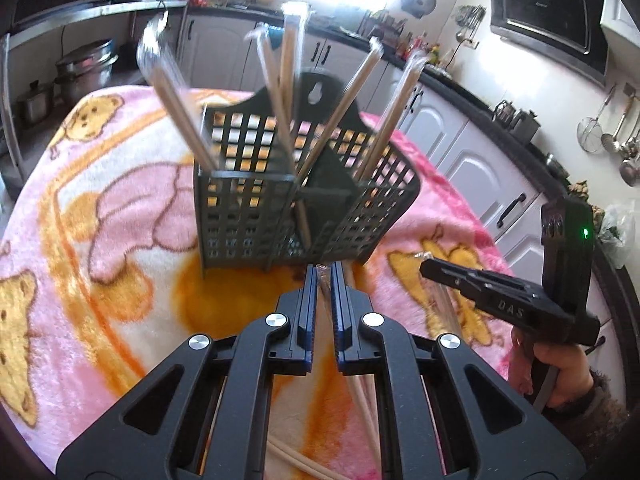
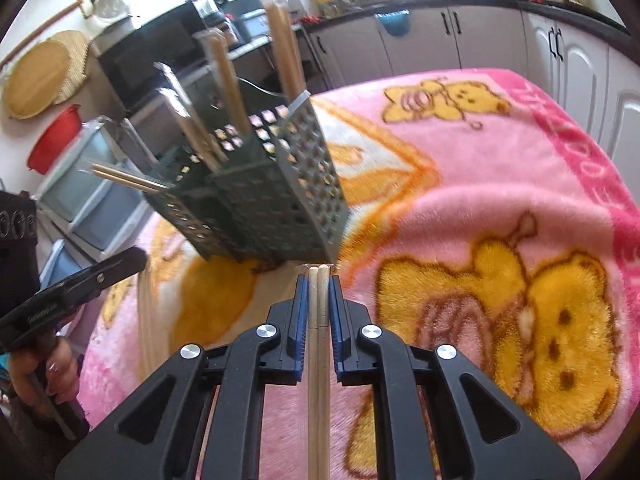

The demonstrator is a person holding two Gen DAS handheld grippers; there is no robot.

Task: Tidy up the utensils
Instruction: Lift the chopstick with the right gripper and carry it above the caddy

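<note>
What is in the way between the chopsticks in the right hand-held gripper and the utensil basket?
Nothing visible on the way there. The right hand-held gripper is shut on a pair of chopsticks, and the basket stands just ahead. Wrapped chopsticks already lean in its compartments, crowding the openings.

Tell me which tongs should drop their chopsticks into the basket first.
Probably the right tongs: their wrapped chopsticks sit squarely gripped, tips at the green basket. The left tongs pinch only a wrapper edge.

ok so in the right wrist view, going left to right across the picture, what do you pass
left gripper → dark utensil basket → wrapped chopsticks pinched in the right gripper → yellow bear print on the pink blanket
</note>
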